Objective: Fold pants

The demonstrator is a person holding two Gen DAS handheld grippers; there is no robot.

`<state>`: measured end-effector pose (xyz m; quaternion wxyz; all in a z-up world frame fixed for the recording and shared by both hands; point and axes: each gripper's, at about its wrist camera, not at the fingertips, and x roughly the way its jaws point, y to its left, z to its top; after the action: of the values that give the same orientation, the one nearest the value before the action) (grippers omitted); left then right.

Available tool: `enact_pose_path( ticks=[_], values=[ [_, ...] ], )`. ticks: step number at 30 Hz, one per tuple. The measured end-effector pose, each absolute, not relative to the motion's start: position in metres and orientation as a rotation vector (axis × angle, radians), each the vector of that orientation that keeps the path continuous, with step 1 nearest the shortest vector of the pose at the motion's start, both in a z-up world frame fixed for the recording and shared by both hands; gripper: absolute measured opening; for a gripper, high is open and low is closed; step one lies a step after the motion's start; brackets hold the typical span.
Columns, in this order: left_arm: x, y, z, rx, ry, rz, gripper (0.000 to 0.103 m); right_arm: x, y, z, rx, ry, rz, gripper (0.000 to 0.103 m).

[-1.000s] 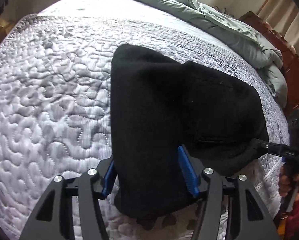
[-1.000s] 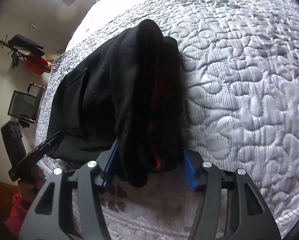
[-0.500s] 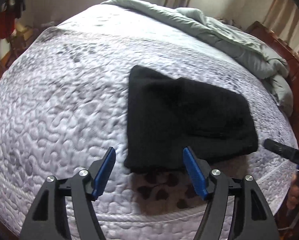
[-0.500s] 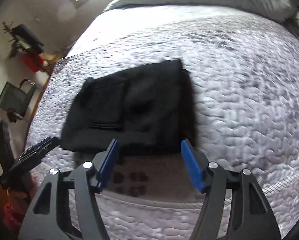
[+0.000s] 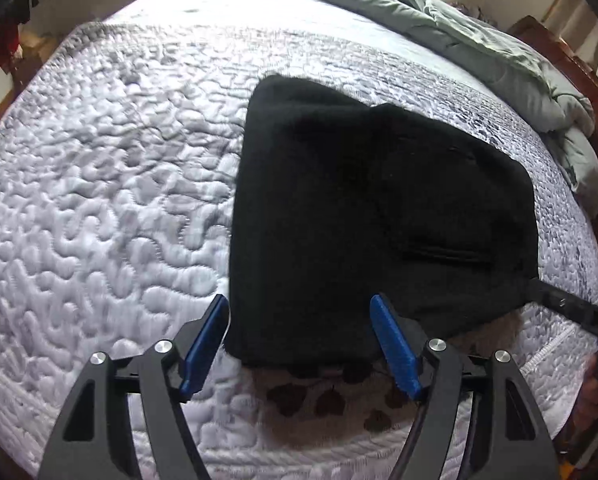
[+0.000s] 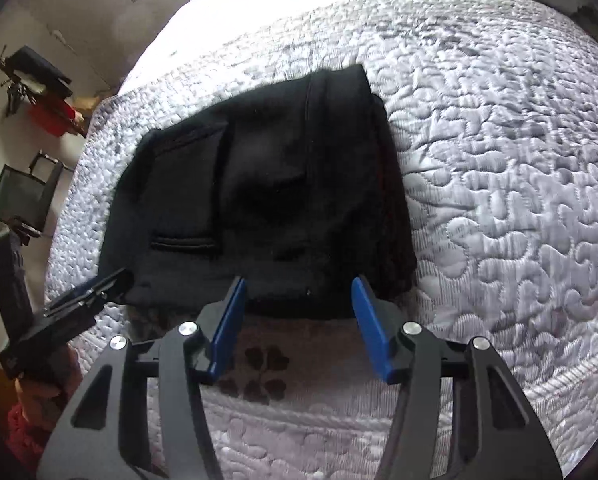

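The black pants (image 5: 371,216) lie folded into a compact block on the white quilted bed; they also show in the right wrist view (image 6: 259,208), with a back pocket on the left part. My left gripper (image 5: 299,344) is open, its blue pads either side of the fold's near left edge, holding nothing. My right gripper (image 6: 299,324) is open at the near edge of the fold, empty. The right gripper's tip (image 5: 559,304) shows at the pants' right corner in the left wrist view, and the left gripper (image 6: 87,296) shows at their left corner in the right wrist view.
A quilted bedspread (image 5: 99,184) covers the bed. A grey-green duvet (image 5: 479,36) is bunched along the far side. A wooden bed frame (image 5: 579,68) stands at the right. A chair (image 6: 23,196) and a red item (image 6: 55,120) stand by the wall.
Both grippers let go of the pants and pulled back from the bed, then came close to the fold's near edge again. The pants now lie flat.
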<state>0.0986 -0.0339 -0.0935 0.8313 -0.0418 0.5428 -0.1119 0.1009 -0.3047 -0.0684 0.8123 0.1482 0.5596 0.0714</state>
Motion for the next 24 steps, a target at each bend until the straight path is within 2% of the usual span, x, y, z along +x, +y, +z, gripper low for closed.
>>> enact_pose_path(
  ticks=[2, 3, 7, 14, 24],
  values=[
    [0.089, -0.033, -0.086, -0.052, 1.128, -0.228, 0.077, 0.092, -0.306, -0.059, 0.292, 1.175, 0.125, 0.067],
    [0.083, -0.032, -0.081, -0.037, 1.120, -0.224, 0.082, 0.087, -0.305, -0.055, 0.269, 1.167, 0.110, 0.068],
    [0.065, -0.027, -0.066, -0.050, 1.103, -0.223, 0.090, 0.063, -0.299, -0.045, 0.236, 1.164, 0.101, 0.074],
    [0.035, -0.029, -0.051, -0.048, 1.115, -0.236, 0.094, 0.036, -0.284, -0.043, 0.182, 1.177, 0.067, 0.085],
    [0.026, -0.027, -0.038, -0.013, 1.096, -0.195, 0.099, 0.015, -0.273, -0.033, 0.135, 1.166, 0.027, 0.090]
  ],
)
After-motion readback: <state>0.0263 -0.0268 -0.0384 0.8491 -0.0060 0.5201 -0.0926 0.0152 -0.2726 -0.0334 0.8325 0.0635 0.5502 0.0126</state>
